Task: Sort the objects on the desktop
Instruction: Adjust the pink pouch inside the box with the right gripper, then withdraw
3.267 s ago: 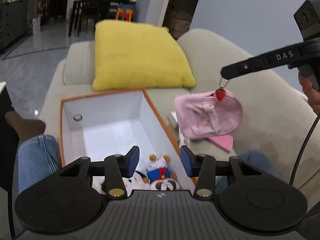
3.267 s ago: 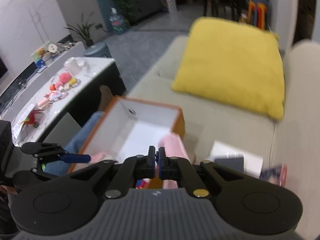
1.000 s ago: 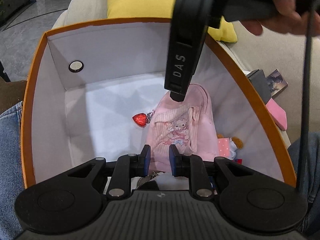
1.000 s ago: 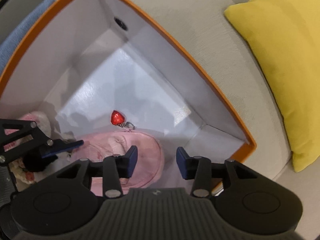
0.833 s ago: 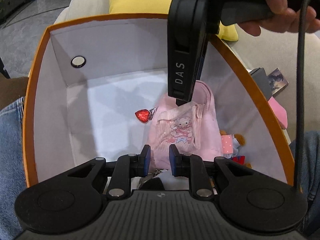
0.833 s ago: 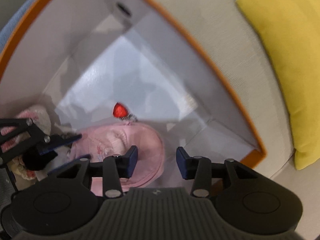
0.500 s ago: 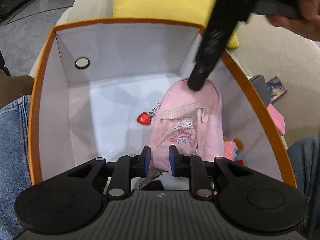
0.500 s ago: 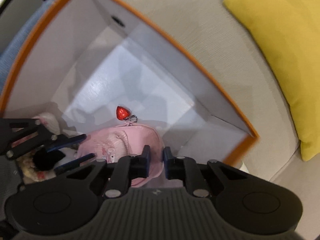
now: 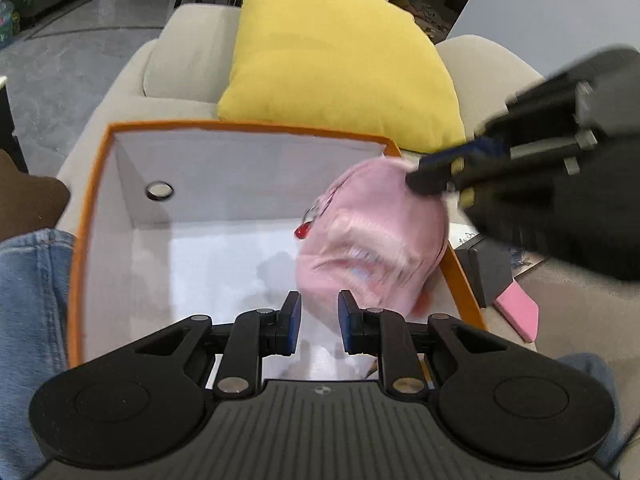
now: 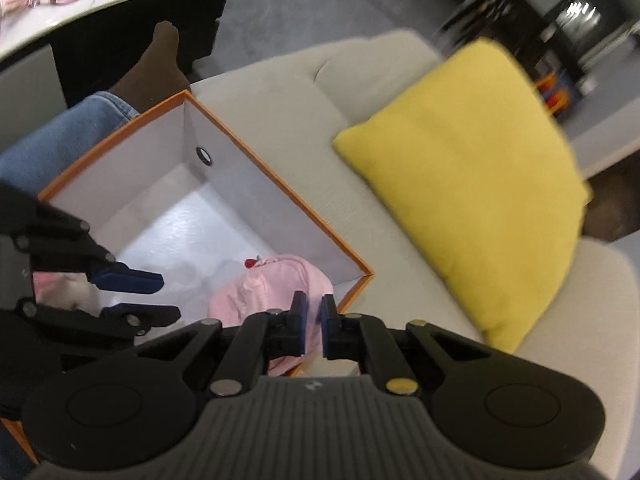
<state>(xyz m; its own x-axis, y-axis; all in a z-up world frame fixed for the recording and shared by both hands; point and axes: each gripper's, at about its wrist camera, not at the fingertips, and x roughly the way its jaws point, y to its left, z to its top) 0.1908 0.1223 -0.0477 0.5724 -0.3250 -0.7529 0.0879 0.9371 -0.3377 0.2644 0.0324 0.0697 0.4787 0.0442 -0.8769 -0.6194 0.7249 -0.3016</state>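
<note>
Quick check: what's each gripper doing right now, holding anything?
Left gripper: jaws partly open, holding nothing, above the orange box.
Right gripper: closed on the top of the pink backpack, lifted over the box's right edge.

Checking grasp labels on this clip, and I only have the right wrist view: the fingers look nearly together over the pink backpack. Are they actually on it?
Observer: Yes. The left wrist view shows the right gripper pinched shut on the top of the pink backpack.
Operator: Is it resting on the bottom?
Observer: It looks lifted. It hangs by the right rim of the orange box, with its red heart charm dangling free.
Operator: Anything outside that rim that I can't see?
Observer: A dark box and a flat pink item lie on the sofa just beyond it.
</note>
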